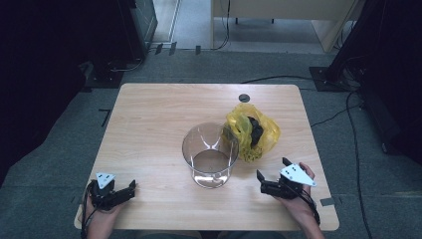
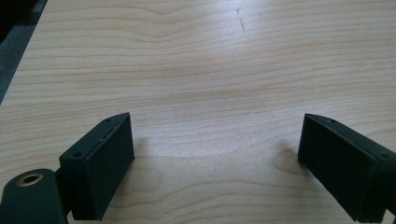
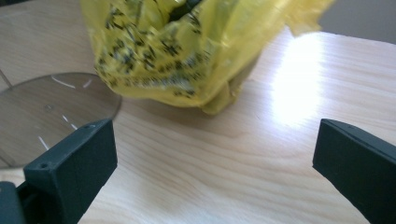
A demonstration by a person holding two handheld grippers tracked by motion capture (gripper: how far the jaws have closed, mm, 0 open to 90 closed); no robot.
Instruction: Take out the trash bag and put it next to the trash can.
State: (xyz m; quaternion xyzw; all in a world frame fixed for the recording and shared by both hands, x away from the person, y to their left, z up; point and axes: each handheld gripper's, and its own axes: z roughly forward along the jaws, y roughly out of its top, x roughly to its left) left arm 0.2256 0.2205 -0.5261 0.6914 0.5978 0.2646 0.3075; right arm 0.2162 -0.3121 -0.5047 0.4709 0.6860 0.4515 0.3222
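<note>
A clear glass bowl [image 1: 210,154] stands at the middle of the wooden table [image 1: 154,119]. Touching its right side is a crumpled yellow plastic bag [image 1: 253,130] with something dark inside. My right gripper [image 1: 272,174] rests near the front right edge, open, with nothing between its jaws, just in front of the bag. In the right gripper view the yellow bag [image 3: 187,51] sits a short way ahead of the jaws, and the bowl's base [image 3: 51,112] is at the left. My left gripper [image 1: 132,185] lies at the front left, open over bare wood [image 2: 210,93].
A small round grommet [image 1: 244,97] sits in the table near its far edge. Cables [image 1: 278,78] run over the grey floor behind the table. Dark equipment [image 1: 378,74] stands to the right and left of it.
</note>
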